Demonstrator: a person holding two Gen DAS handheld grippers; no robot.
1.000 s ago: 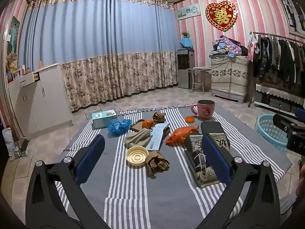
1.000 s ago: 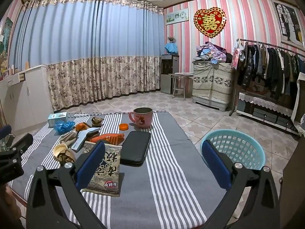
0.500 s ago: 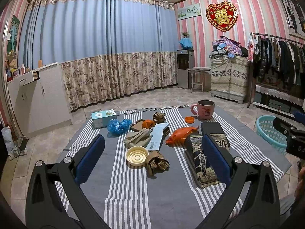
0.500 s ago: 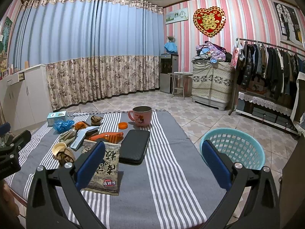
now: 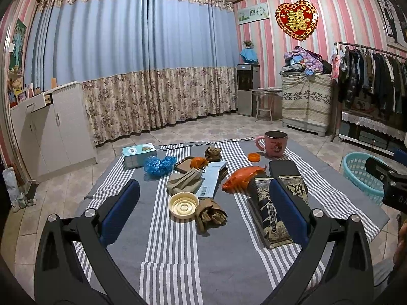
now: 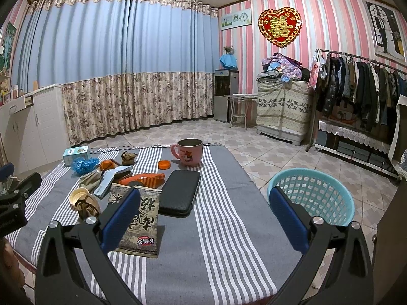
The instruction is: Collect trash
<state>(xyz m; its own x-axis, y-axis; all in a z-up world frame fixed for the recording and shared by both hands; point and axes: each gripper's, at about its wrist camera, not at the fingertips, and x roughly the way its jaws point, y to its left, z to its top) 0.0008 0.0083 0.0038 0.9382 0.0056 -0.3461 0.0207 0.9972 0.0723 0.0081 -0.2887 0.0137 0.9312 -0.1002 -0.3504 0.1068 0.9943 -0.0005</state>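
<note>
We hold both tools above the striped table (image 5: 168, 267), nothing picked up yet. The blue basket (image 6: 311, 193) sits on the floor at two o'clock from our right gripper (image 6: 204, 222), jaws wide and empty. The snack bag (image 6: 137, 218) lies at ten o'clock, long axis toward us. Our left gripper (image 5: 203, 212), also wide and empty, is nearer the crumpled brown wrapper (image 5: 209, 214) at twelve o'clock.

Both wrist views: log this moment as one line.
phase: pre-grasp | left gripper: open, empty | right gripper: open, empty | trash on striped cloth | basket: on floor, nothing visible inside
</note>
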